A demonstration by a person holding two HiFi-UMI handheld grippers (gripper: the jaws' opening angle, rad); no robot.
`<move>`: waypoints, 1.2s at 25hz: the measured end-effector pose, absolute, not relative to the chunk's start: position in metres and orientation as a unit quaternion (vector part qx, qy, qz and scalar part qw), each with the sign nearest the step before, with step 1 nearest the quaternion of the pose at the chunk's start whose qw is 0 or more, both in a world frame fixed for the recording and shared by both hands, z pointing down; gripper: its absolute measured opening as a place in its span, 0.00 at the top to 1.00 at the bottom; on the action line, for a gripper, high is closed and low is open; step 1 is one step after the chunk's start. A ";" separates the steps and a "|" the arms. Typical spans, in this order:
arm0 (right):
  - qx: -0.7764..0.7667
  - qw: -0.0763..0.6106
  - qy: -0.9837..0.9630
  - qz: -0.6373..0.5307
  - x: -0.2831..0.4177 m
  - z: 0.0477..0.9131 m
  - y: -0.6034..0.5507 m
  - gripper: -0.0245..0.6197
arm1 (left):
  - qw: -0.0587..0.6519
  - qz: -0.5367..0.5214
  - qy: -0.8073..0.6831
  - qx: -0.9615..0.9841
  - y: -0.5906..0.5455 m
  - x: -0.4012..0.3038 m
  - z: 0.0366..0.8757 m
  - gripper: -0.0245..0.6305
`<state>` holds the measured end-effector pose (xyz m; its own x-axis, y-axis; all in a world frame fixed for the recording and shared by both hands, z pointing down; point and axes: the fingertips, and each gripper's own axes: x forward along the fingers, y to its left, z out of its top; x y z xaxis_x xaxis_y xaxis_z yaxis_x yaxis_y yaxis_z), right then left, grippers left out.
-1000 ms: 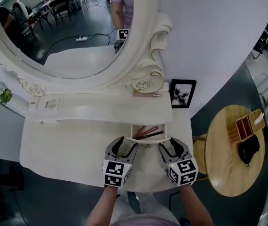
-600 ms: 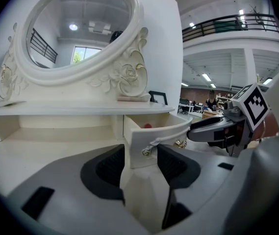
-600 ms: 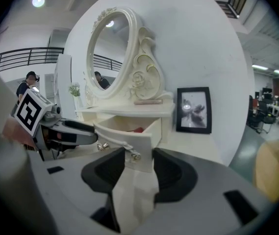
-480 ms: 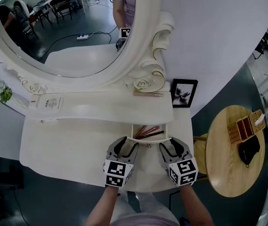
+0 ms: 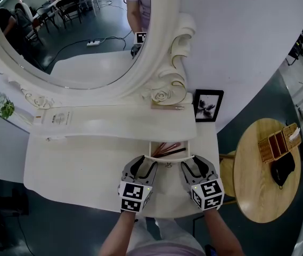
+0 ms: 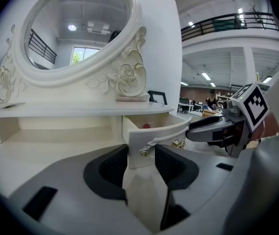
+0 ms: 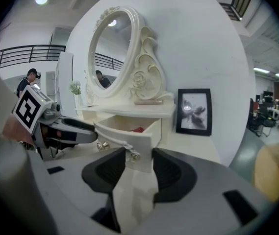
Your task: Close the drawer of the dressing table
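Note:
The dressing table's small drawer (image 5: 166, 150) stands pulled out under the shelf, with red and dark sticks lying inside. Its curved white front (image 6: 160, 132) carries small gold knobs (image 7: 101, 145). My left gripper (image 5: 143, 165) sits at the left end of the drawer front, and that corner shows in the gap between the pads (image 6: 112, 166). The left gripper's jaws are closing, and the pads do not visibly press on the front. My right gripper (image 5: 190, 165) sits at the right end, half open, with the corner (image 7: 140, 150) showing between its pads.
A big oval mirror (image 5: 71, 31) rises behind the white tabletop (image 5: 71, 164). A framed picture (image 5: 207, 105) leans on the wall at the right. A round wooden side table (image 5: 265, 169) with an organiser stands further right. Flowers (image 5: 1, 108) stand at the far left.
The left gripper's jaws have come closer together. Both hands and the drawer have stayed where they were.

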<state>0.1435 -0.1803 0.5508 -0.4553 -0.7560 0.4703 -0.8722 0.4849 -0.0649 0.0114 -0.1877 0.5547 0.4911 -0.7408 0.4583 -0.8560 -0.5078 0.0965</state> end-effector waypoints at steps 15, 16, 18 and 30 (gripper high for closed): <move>0.484 0.195 -0.840 0.152 0.144 0.551 -0.195 0.68 | 0.159 0.189 -0.477 0.844 -0.202 0.012 0.554 0.69; 0.483 0.195 -0.840 0.152 0.144 0.551 -0.196 0.68 | 0.159 0.188 -0.477 0.843 -0.203 0.013 0.554 0.69; 0.482 0.194 -0.841 0.152 0.145 0.550 -0.199 0.68 | 0.159 0.187 -0.479 0.843 -0.205 0.013 0.554 0.69; 0.481 0.192 -0.843 0.149 0.146 0.551 -0.212 0.68 | 0.160 0.187 -0.486 0.839 -0.218 0.014 0.555 0.69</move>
